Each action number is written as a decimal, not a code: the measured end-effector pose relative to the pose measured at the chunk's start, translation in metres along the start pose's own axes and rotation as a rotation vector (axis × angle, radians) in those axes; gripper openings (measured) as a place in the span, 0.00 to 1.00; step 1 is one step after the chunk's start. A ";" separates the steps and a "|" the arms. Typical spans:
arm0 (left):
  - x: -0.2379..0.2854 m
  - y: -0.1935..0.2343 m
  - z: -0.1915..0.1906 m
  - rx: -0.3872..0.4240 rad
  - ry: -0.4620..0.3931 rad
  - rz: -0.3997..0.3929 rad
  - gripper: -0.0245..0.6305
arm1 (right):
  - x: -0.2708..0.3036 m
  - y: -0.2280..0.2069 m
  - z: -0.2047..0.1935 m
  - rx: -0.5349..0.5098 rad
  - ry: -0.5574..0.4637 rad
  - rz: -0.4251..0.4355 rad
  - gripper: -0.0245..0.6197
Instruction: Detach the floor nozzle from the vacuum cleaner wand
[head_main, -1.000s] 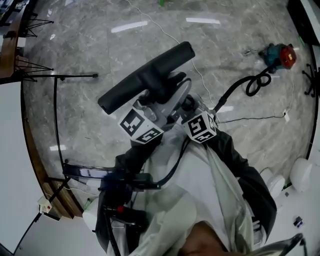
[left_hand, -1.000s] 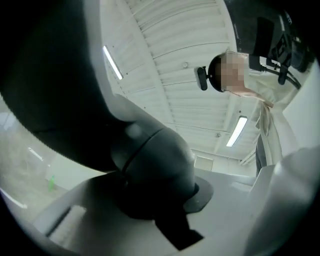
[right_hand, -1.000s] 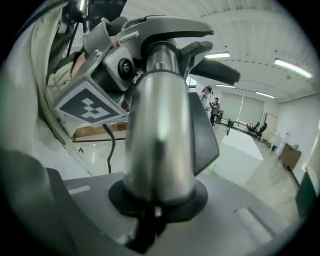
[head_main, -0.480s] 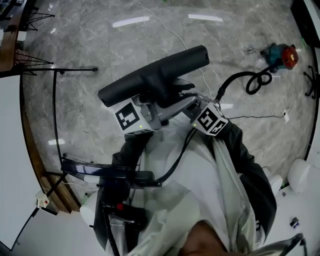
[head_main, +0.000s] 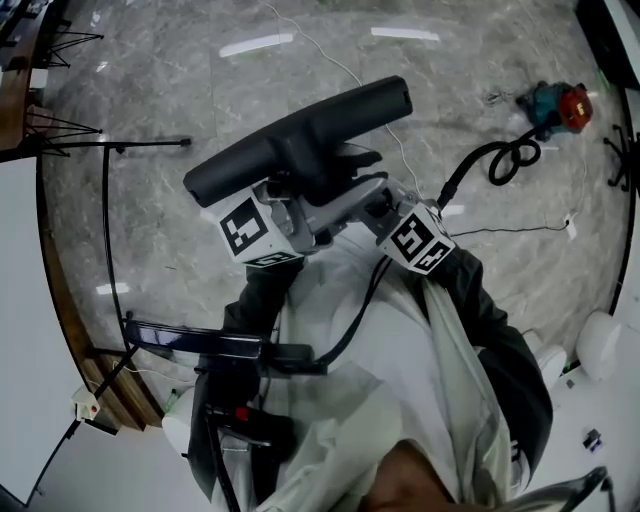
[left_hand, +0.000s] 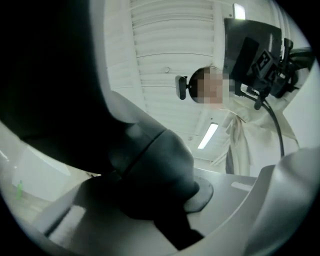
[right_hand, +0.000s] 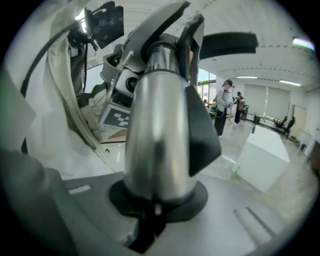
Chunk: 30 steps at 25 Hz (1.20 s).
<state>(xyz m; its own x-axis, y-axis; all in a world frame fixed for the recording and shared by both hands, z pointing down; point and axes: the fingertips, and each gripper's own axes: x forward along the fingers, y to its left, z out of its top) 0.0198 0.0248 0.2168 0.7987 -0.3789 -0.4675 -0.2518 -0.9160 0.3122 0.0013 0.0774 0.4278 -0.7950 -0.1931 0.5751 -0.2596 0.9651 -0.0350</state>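
Grippers, hand-held pair: both clamped, raised close before the person's chest.
Left gripper (left_hand: 167, 205) grasps the dark, rounded plastic neck of the floor nozzle (head_main: 300, 140), a long matte black bar held crosswise over the grey veined marble floor (head_main: 150, 80). Right gripper (right_hand: 155, 200), jaws just closing further, pinches the smooth silvery metal wand (right_hand: 160, 135), a round tube running up to that neck. Teal-and-red vacuum body (head_main: 555, 108) and looped black hose (head_main: 505, 160) lie far right.

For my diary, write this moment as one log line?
left claw: shut on nozzle | right claw: shut on tube, just tightened | nozzle: looks attached
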 end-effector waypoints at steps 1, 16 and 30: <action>0.000 0.005 0.004 0.005 -0.002 0.045 0.15 | 0.000 -0.005 0.003 0.002 0.005 -0.052 0.11; -0.078 0.021 0.130 0.145 -0.272 -0.022 0.15 | -0.034 -0.001 -0.026 -0.012 -0.073 0.010 0.11; -0.095 0.057 -0.059 -0.158 0.087 0.363 0.16 | -0.043 -0.073 0.004 -0.011 -0.126 -0.345 0.11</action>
<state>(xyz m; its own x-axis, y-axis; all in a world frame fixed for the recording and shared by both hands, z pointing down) -0.0387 0.0160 0.3278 0.7185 -0.6551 -0.2338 -0.4440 -0.6907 0.5708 0.0522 0.0143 0.4027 -0.7229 -0.5272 0.4466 -0.5192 0.8410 0.1524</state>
